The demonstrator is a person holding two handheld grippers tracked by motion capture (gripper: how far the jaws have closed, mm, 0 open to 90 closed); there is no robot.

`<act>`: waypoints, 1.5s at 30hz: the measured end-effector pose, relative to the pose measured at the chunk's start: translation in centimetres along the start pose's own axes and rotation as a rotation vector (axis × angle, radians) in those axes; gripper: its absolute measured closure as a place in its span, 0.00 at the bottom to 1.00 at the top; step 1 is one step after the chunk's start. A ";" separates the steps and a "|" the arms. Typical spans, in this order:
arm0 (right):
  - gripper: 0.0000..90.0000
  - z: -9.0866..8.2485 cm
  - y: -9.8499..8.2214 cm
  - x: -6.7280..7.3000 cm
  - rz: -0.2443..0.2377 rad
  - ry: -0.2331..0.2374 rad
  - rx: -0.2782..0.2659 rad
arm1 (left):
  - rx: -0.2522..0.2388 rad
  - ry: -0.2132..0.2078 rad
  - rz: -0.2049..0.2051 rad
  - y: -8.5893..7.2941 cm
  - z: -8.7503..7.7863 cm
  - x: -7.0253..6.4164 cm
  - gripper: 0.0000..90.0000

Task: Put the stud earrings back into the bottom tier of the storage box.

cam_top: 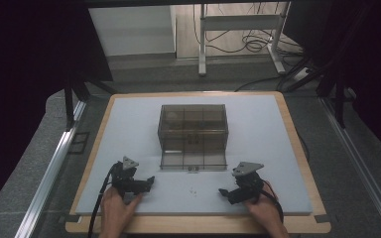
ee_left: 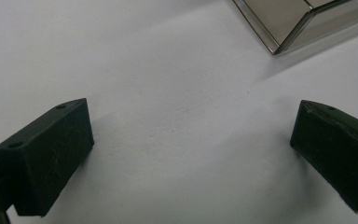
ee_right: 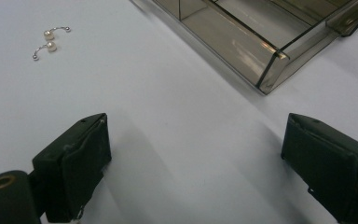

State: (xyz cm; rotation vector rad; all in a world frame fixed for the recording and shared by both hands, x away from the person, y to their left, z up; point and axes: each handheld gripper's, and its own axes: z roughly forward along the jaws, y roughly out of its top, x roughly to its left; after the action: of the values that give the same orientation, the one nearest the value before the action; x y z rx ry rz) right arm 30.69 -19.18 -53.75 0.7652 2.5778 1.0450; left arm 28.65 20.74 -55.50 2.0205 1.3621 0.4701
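On the white worktop point(cam_top: 129, 129), near its front edge and toward the left, the left gripper point(cam_top: 150, 182) rests in the person's left hand point(cam_top: 116, 210). Its jaws stand wide apart with nothing between them, and only bare white surface lies under them in the left gripper view.

Between the two grippers, close to the front edge, lie two small pearl earrings point(ee_right: 50, 41) side by side on curved wire hooks. They are just in front of the smoky clear plastic box point(cam_top: 192, 136), which stands mid-worktop with a divided drawer point(cam_top: 193, 159) pulled out toward the person.

Toward the right, the right gripper point(cam_top: 223, 192) sits in the right hand point(cam_top: 267, 213), its jaws likewise spread wide and empty.
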 end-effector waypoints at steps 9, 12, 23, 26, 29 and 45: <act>0.08 0.0 0.0 0.0 -0.001 -0.002 0.000 | -0.001 0.001 0.001 0.0 0.0 0.0 0.00; 0.08 0.0 0.0 0.0 -0.001 -0.003 0.001 | -0.001 0.001 0.001 0.0 0.0 0.0 0.00; 0.08 0.0 0.0 0.0 0.002 0.000 0.003 | -0.001 0.001 0.001 0.0 0.0 0.0 0.00; 0.08 0.0 0.0 0.0 0.005 0.001 0.003 | -0.002 0.001 0.000 0.0 0.0 0.0 0.00; 0.09 0.0 0.1 0.0 0.006 0.001 0.004 | -0.001 0.001 0.000 0.0 0.0 0.0 0.00; 0.14 -0.5 0.8 0.2 0.015 0.006 0.049 | -0.001 0.001 0.000 0.0 0.0 0.0 0.00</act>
State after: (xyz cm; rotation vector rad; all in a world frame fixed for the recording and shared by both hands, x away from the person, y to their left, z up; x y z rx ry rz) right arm 30.65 -18.90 -52.79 0.7956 2.6154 0.9937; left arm 28.62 20.72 -55.52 2.0196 1.3620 0.4723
